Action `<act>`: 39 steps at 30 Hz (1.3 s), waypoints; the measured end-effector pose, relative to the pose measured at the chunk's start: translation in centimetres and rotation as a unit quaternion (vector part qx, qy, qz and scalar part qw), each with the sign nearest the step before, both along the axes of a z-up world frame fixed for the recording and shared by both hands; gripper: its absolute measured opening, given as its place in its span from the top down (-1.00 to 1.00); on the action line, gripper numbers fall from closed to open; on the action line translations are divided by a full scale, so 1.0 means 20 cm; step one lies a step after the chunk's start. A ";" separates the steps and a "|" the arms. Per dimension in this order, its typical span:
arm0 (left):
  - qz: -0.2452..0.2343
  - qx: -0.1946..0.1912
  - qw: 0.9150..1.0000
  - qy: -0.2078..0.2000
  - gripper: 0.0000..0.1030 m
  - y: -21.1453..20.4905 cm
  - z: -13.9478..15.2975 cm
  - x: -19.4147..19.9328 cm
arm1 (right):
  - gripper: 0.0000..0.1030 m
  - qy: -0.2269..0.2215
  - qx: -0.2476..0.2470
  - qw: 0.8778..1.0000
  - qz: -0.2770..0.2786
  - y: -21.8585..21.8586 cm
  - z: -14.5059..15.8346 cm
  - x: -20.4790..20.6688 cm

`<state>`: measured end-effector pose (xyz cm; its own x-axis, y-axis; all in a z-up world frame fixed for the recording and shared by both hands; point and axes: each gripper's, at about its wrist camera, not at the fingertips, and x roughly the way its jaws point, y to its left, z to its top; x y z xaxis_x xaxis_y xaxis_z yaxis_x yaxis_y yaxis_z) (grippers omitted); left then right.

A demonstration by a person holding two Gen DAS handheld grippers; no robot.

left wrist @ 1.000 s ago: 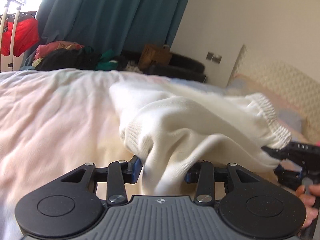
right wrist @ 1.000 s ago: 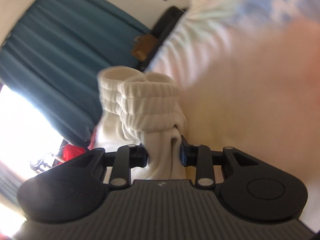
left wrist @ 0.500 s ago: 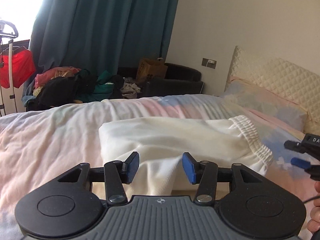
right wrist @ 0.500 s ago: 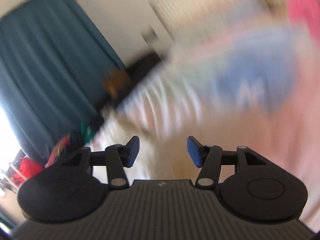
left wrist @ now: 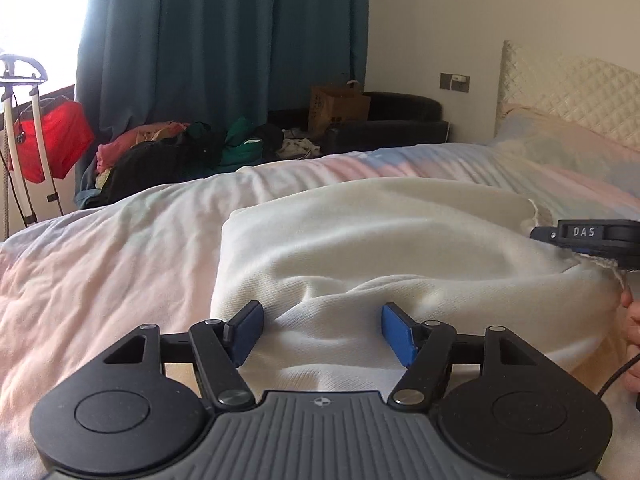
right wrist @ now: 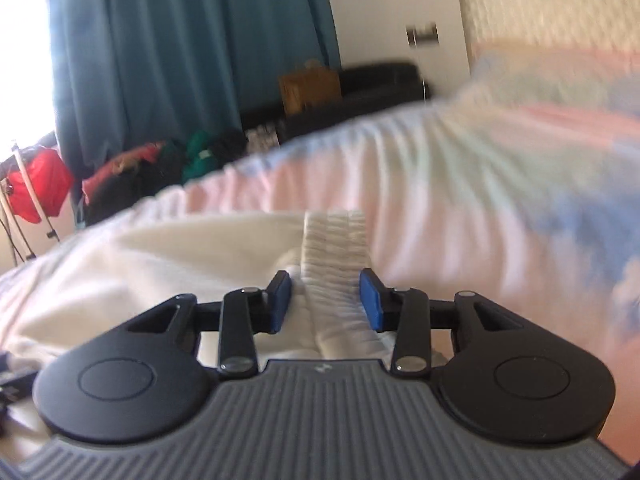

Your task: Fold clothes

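Cream knit garment with a ribbed elastic band (left wrist: 384, 236) lying doubled over on the pastel tie-dye bedspread (left wrist: 100, 264), near edge puffy and rumpled. Left gripper (left wrist: 322, 332) spread wide, nothing pinched, low over that near fold. Right gripper (right wrist: 324, 300) also parted, straddling the ribbed band (right wrist: 336, 264) without clamping. Looks partway folded at least; could use another fold or some smoothing, hard to call.

Your left gripper (left wrist: 322, 334) has matt black plastic arms, dull metal rivets and smooth blue pads (left wrist: 396, 332). Under it lies a cream ribbed-knit garment (left wrist: 380, 240) with a gathered elastic waistband (right wrist: 334, 248), on a soft, wrinkled pastel cotton sheet (left wrist: 100, 260). The far headboard (left wrist: 568, 92) looks quilted.
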<state>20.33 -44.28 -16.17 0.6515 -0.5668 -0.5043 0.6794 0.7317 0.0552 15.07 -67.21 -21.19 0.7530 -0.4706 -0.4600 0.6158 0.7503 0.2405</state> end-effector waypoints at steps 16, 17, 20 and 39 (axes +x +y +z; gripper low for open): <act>0.034 -0.053 0.998 -0.022 -0.52 0.32 0.66 -0.31 | -0.07 -0.036 0.027 0.999 0.022 0.29 0.56 -0.36; 0.033 -0.057 0.997 -0.028 -0.56 0.34 0.72 -0.36 | -0.07 -0.039 0.022 0.999 0.029 0.34 0.61 -0.40; 0.029 -0.069 0.996 -0.046 -0.66 0.44 0.89 -0.54 | -0.07 -0.051 0.013 0.997 0.047 0.48 0.77 -0.55; 0.044 -0.099 0.987 -0.118 -1.00 1.04 1.31 -1.47 | -0.72 -0.104 -0.081 0.988 0.079 1.17 1.11 -1.20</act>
<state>-9.03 -23.56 10.10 0.7892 -0.5745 -0.2171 0.5974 0.8001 0.0544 -8.93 -43.86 0.93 0.8932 -0.3948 -0.2152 0.4381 0.8720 0.2185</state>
